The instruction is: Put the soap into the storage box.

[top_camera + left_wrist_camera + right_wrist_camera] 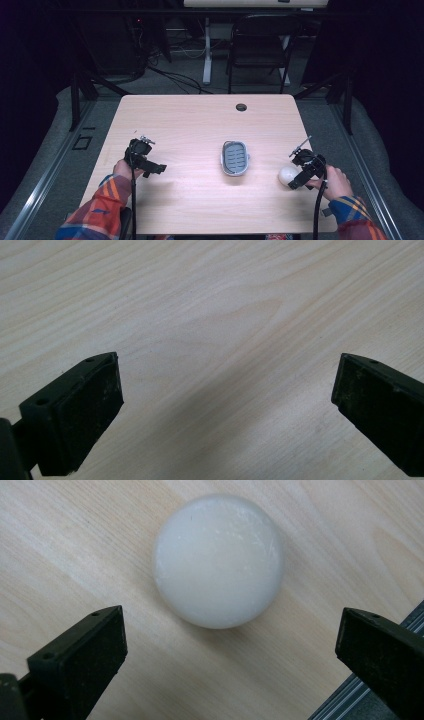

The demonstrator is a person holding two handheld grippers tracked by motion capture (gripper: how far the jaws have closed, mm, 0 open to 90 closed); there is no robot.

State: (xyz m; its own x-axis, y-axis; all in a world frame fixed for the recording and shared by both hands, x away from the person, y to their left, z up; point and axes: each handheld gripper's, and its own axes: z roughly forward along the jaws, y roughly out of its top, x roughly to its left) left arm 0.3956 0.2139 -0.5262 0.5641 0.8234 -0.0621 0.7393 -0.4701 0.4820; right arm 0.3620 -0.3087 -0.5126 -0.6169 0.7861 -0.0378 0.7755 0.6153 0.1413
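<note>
A round white soap-like ball [287, 175] [218, 560] rests on the wooden table [200, 125] near its right edge. My right gripper [296, 181] [230, 655] hovers just beside and over it, jaws wide open, the ball lying ahead of the gap and not touched. A grey oval dish with a ridged insert [235, 158] sits at the table's middle. My left gripper [156, 168] [225, 405] is open over bare wood at the left, nothing between its jaws.
A round cable hole [241, 107] lies near the table's far edge. The table's right edge and metal rail [350, 700] run close under the right gripper. A black chair [260, 50] and desk legs stand beyond the table.
</note>
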